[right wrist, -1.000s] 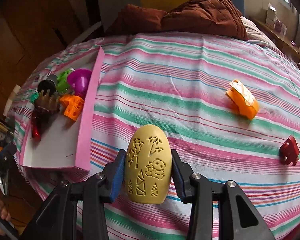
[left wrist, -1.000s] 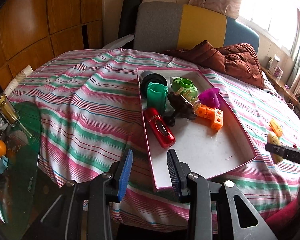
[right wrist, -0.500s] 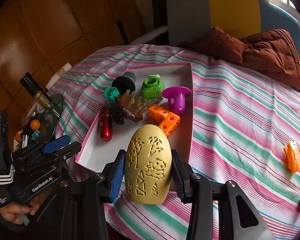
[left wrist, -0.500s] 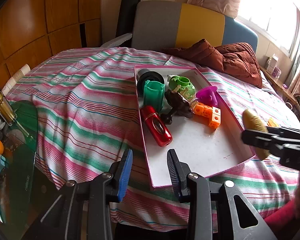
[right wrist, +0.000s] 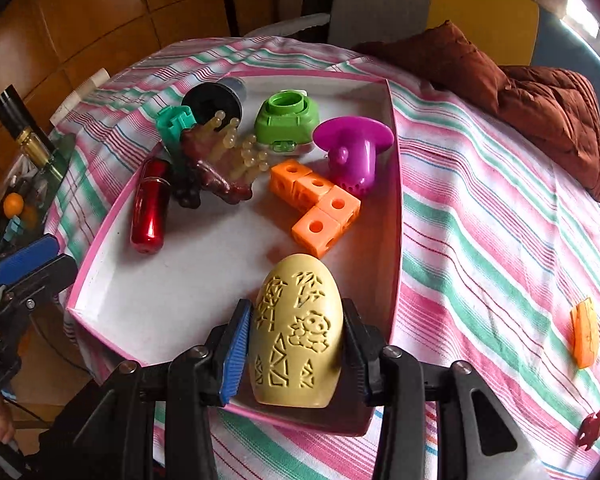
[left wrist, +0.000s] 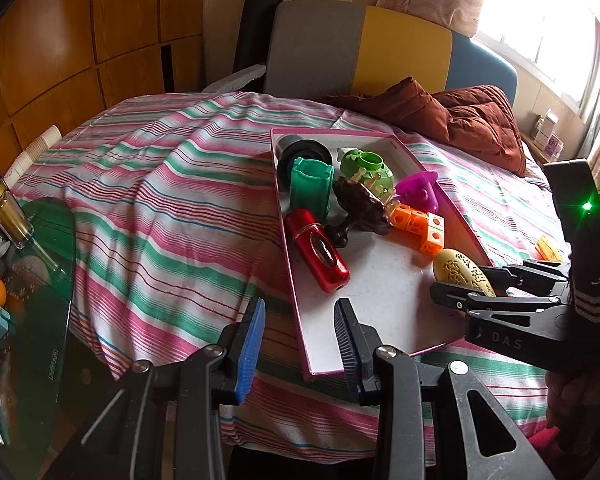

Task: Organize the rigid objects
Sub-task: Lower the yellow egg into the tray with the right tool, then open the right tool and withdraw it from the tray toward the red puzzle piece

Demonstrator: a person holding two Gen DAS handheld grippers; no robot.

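Observation:
My right gripper (right wrist: 296, 344) is shut on a carved yellow egg (right wrist: 296, 328) and holds it over the near right part of the pink-rimmed white tray (right wrist: 396, 184). The egg also shows in the left wrist view (left wrist: 460, 270), held above the tray (left wrist: 296, 292). The tray holds a red cylinder (right wrist: 150, 204), orange linked cubes (right wrist: 320, 208), a purple mushroom shape (right wrist: 352, 148), a green piece (right wrist: 286, 118) and a brown spiky toy (right wrist: 216, 168). My left gripper (left wrist: 300, 344) is open and empty at the tray's near corner.
An orange piece (right wrist: 584, 338) and a small red piece (right wrist: 590, 432) lie on the striped cloth right of the tray. A brown jacket (right wrist: 540, 100) lies at the back. A glass side table (left wrist: 28, 280) with a bottle and an orange stands at the left.
My right gripper has carried the egg leftward from the open cloth to over the tray. My left gripper has stayed open near the tray's front corner.

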